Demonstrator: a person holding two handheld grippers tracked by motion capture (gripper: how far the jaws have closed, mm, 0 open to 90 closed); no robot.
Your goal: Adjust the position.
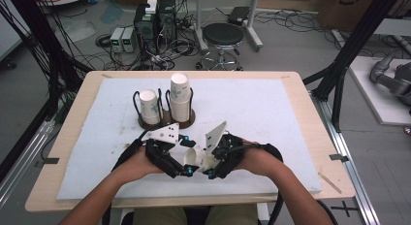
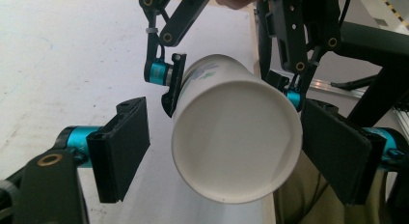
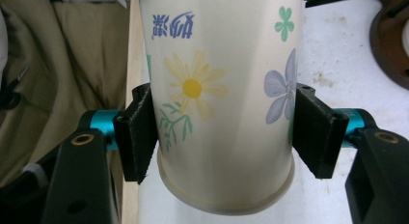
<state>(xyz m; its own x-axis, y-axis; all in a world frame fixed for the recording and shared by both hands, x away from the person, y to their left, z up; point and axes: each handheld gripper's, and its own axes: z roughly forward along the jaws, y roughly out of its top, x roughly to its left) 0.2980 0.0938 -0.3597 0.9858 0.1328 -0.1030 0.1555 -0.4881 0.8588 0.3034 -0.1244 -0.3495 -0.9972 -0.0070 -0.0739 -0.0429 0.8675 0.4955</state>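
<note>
A paper cup point(image 1: 195, 157) printed with flowers lies sideways above the near part of the white mat point(image 1: 266, 113), held between my two hands. My right gripper point(image 3: 224, 132) is shut on the cup point(image 3: 222, 64), its pads pressing both sides near the rim. In the left gripper view the cup's base point(image 2: 236, 137) faces the camera. It sits between the jaws of my left gripper point(image 2: 229, 151), with a gap at the left pad point(image 2: 120, 147). The right gripper point(image 2: 234, 89) grips it farther along. From above, my left gripper point(image 1: 183, 159) and right gripper point(image 1: 213, 162) face each other.
A brown wire cup holder point(image 1: 167, 120) stands mid-mat with a short cup stack point(image 1: 150, 106) and a taller stack point(image 1: 179, 96). The table's near edge point(image 1: 194, 203) lies just under my forearms. A black stool point(image 1: 223, 36) and computer gear stand beyond the table.
</note>
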